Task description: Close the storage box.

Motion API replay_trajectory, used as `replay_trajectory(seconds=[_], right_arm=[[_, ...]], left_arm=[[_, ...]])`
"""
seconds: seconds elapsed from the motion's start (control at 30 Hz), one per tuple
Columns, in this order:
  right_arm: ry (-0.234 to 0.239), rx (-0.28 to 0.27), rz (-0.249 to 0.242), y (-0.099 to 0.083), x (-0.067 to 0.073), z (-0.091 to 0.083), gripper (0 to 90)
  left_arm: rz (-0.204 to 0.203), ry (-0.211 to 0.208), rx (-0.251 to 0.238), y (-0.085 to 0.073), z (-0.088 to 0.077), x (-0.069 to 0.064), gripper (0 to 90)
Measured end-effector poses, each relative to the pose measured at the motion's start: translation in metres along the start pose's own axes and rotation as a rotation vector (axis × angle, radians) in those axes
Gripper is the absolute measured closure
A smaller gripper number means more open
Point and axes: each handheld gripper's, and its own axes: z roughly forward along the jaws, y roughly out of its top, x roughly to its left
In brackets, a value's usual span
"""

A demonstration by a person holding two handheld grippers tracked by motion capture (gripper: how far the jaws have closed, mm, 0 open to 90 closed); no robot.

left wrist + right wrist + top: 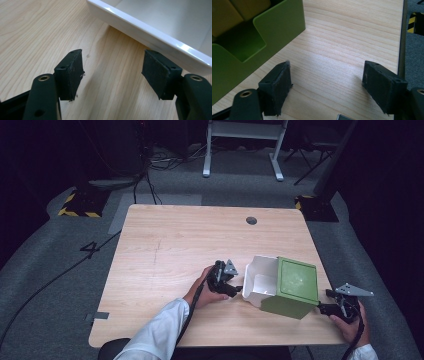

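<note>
On the table's (165, 245) near-right part I see a green box (292, 287) with a white drawer (260, 280) pulled out toward the left, its long axis running left to right. My left gripper (239, 289) sits spread just beside the drawer; my right gripper (326, 307), also spread, sits beside the box's right end.

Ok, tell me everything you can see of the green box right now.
The green box is a glossy, plastic-looking case standing on the wooden table near its right front edge. A white drawer is pulled out of its left side, toward the left gripper, whose jaws stand open just short of the drawer. The right gripper view shows a notched cutout in its wall. The right gripper is open beside it, not gripping.
</note>
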Motion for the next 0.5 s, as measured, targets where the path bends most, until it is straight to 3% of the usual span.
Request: replay_trajectory(seconds=[0.03,0.17,0.5], right_arm=[[0.0,0.0,0.0,0.0,0.0,0.0,23.1],[0.0,0.0,0.0,0.0,0.0,0.0,23.1],[0.0,0.0,0.0,0.0,0.0,0.0,23.1]], left_arm=[[0.024,-0.006,0.013,0.003,0.005,-0.003,33.2],[0.042,-0.011,0.021,0.007,0.014,-0.01,33.7],[0.059,-0.011,0.008,0.014,0.017,-0.014,33.9]])
